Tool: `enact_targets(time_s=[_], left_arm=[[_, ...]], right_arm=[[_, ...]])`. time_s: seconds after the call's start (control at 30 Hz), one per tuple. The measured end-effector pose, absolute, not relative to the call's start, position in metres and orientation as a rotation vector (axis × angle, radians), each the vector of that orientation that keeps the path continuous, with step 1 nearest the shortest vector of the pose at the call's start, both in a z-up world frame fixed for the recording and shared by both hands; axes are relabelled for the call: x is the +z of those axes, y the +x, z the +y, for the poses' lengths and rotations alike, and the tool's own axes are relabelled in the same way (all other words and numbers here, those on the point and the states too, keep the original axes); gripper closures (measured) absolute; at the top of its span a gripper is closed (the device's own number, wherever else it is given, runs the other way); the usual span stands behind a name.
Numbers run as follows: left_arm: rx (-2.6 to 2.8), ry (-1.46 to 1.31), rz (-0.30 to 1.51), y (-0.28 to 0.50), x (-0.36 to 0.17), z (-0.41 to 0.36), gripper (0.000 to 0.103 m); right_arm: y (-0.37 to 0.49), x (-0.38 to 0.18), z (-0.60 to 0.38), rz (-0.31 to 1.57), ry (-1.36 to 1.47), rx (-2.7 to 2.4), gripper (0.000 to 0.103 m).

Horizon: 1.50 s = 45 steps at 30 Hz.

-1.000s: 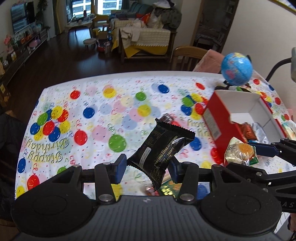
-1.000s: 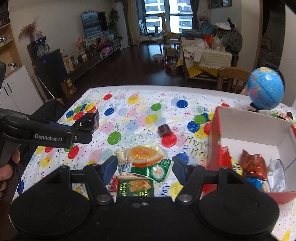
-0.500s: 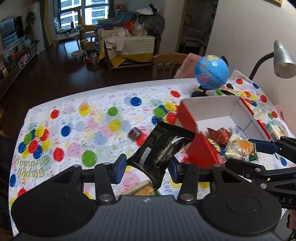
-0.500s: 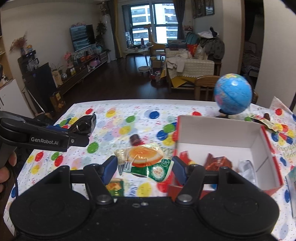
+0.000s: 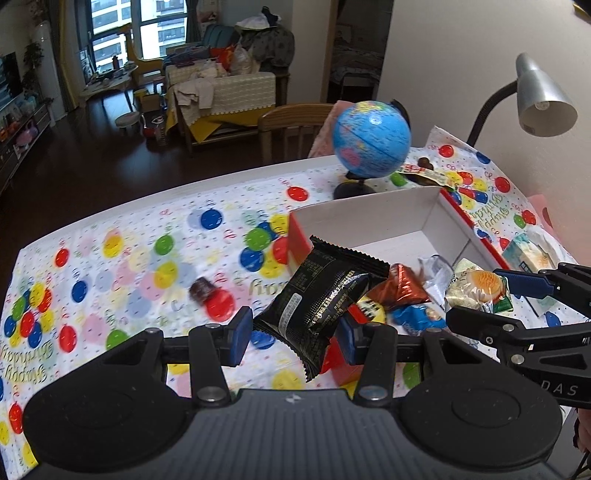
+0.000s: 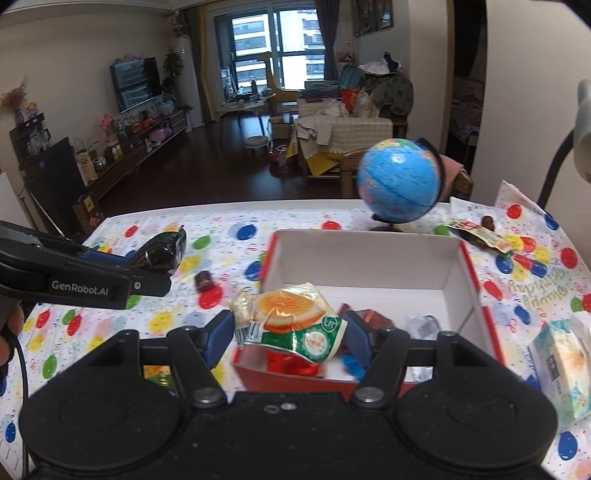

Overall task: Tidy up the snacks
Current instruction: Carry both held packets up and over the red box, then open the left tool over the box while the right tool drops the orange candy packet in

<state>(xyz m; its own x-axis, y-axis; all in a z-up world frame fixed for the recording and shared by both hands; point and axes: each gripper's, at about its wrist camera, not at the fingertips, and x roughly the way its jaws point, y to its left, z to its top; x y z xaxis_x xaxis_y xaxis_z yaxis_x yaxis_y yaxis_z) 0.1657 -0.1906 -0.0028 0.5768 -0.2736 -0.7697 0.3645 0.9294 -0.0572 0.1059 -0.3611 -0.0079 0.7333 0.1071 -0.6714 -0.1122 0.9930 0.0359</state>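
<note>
Home, living room with dining table. TV (image 6: 136, 83) on wall above long low shelf (image 6: 147, 134) with toys and plants. Sofa (image 6: 354, 138) piled with clothes and blankets. Big window (image 6: 275, 35) shows tall buildings outside. Dark wood floor (image 5: 92, 147). Small stool (image 6: 257, 142). Wooden chair (image 5: 291, 127) at table. Table (image 5: 122, 236) has party cloth with balloons. Globe (image 5: 371, 139) and lamp (image 5: 541, 99) on table. Bedroom through doorway (image 5: 360, 55).

Glossy black foil wrapper (image 5: 321, 295), shiny crinkled plastic bun pack (image 6: 291, 321), matt white-lined cardboard box (image 6: 365, 258), smooth printed plastic cloth (image 5: 129, 254), glossy globe (image 5: 371, 138), brushed-metal lamp shade (image 5: 541, 99).
</note>
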Motion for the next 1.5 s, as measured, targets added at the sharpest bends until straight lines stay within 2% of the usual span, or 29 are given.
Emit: enact_targets(time_s=[0.37, 0.8, 1.3, 1.5], left_arm=[[-0.405, 0.176, 0.902, 0.186, -0.017, -0.253, 0.056], [-0.439, 0.26, 0.956, 0.221, -0.058, -0.31, 0.056], [-0.433, 0.338, 1.055, 0.252, -0.108, -0.338, 0.056], [-0.433, 0.336, 1.069, 0.254, -0.113, -0.339, 0.055]], right_arm=[[0.121, -0.025, -0.418, 0.769, 0.012, 0.038, 0.039], [0.149, -0.064, -0.472, 0.843, 0.059, -0.048, 0.039], [0.178, -0.104, -0.487, 0.935, 0.079, -0.049, 0.038], [0.18, -0.107, -0.487, 0.94, 0.066, -0.04, 0.035]])
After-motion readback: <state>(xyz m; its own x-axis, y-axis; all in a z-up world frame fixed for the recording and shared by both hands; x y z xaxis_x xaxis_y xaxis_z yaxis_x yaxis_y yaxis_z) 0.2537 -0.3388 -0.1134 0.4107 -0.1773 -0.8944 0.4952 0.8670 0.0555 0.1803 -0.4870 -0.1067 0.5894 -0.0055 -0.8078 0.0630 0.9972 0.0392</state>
